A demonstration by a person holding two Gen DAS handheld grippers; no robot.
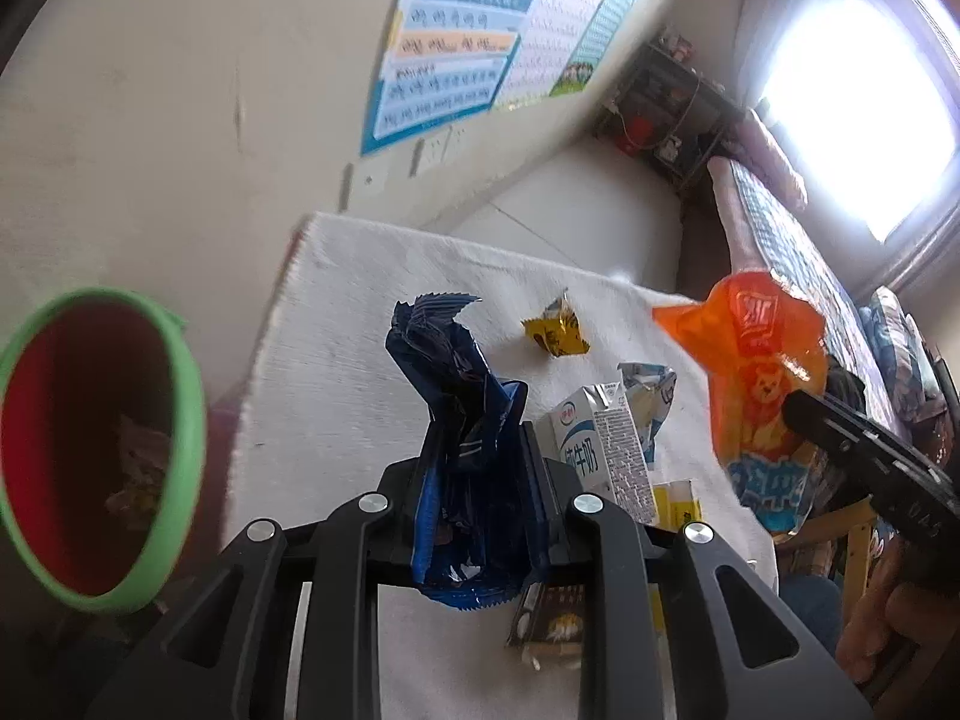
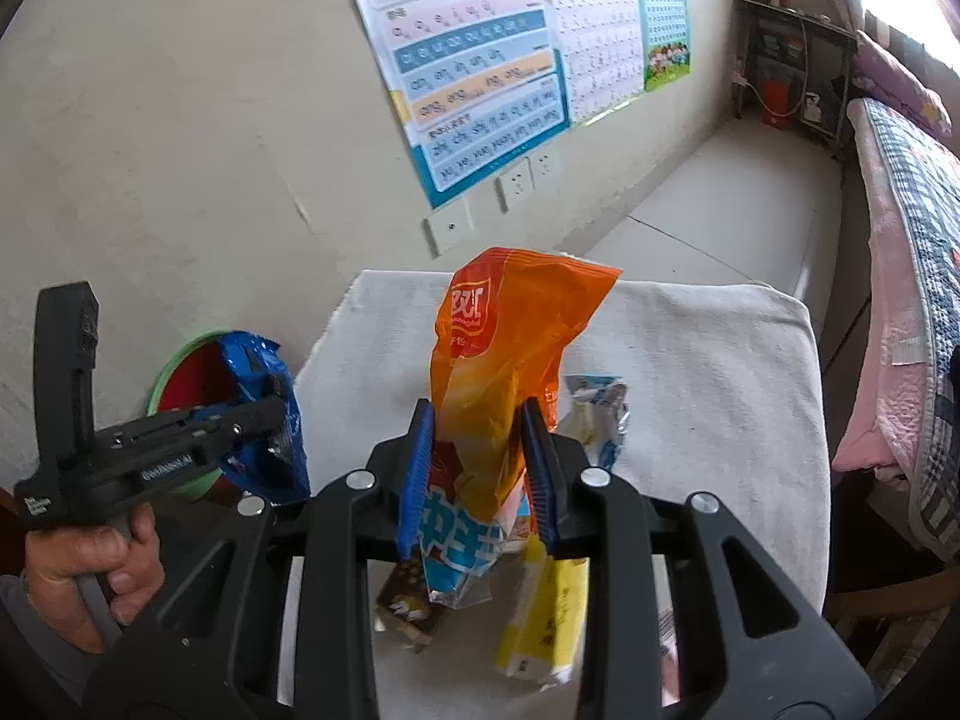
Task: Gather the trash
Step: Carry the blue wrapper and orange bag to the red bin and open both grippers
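Two wrappers are up off the white table: my left claw pinches the blue wrapper between its pads, beside the green-rimmed bin; my right claw clamps the orange bag above the table's litter.

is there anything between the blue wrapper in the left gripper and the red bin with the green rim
Nothing visible. The blue wrapper is clamped in the left gripper, and the bin sits open beside the table with only clear air between them.
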